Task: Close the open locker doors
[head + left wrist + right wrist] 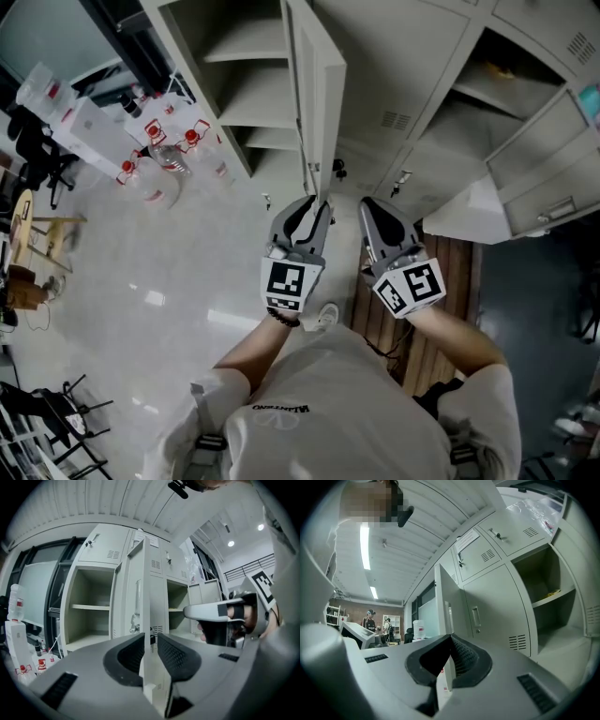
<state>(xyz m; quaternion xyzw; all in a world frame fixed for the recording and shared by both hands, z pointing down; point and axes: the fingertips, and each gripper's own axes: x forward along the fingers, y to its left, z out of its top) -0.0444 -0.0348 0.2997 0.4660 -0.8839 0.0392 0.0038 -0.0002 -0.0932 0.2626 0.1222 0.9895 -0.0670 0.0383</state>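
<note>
A tall grey locker door (315, 84) stands wide open, edge-on towards me, with empty shelves (253, 70) behind it on the left. My left gripper (313, 202) is level at the door's free edge. In the left gripper view its jaws (151, 637) are open, and the door edge (146, 597) shows in the gap with space on both sides. My right gripper (371, 206) is beside it on the right, shut and empty (450, 639), with the same door (443, 597) just ahead. Further right, another locker door (544, 178) hangs open.
Large water bottles with red caps (173, 150) stand on the floor to the left of the lockers. A wooden slatted platform (450, 272) lies under my right side. Chairs and stands (37, 234) are at far left. Two people (370, 620) stand far off.
</note>
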